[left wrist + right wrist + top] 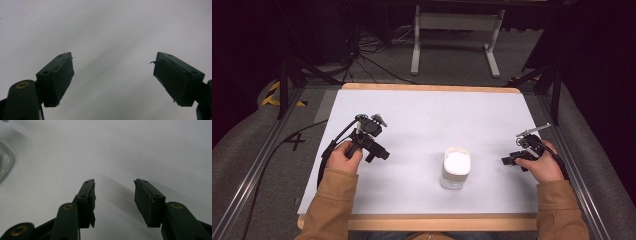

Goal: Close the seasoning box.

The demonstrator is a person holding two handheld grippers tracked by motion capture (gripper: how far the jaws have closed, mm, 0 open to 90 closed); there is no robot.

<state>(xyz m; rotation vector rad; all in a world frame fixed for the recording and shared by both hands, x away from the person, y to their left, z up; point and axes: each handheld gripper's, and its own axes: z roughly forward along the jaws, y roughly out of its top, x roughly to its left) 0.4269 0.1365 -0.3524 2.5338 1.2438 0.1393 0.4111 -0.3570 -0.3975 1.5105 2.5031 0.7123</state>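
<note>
In the high view the person is cut off by the bottom edge, with just forearms and hands in frame. The left tool (383,154) and right tool (506,161) are too small there to tell how their jaws stand. The contents of the white-lidded container (456,168) are hidden under its lid. In the right gripper view a clear rounded object (4,163) is cut by the left edge and blurred, so what it is cannot be told.

Grey carpet floor (452,55), dark surroundings
</note>
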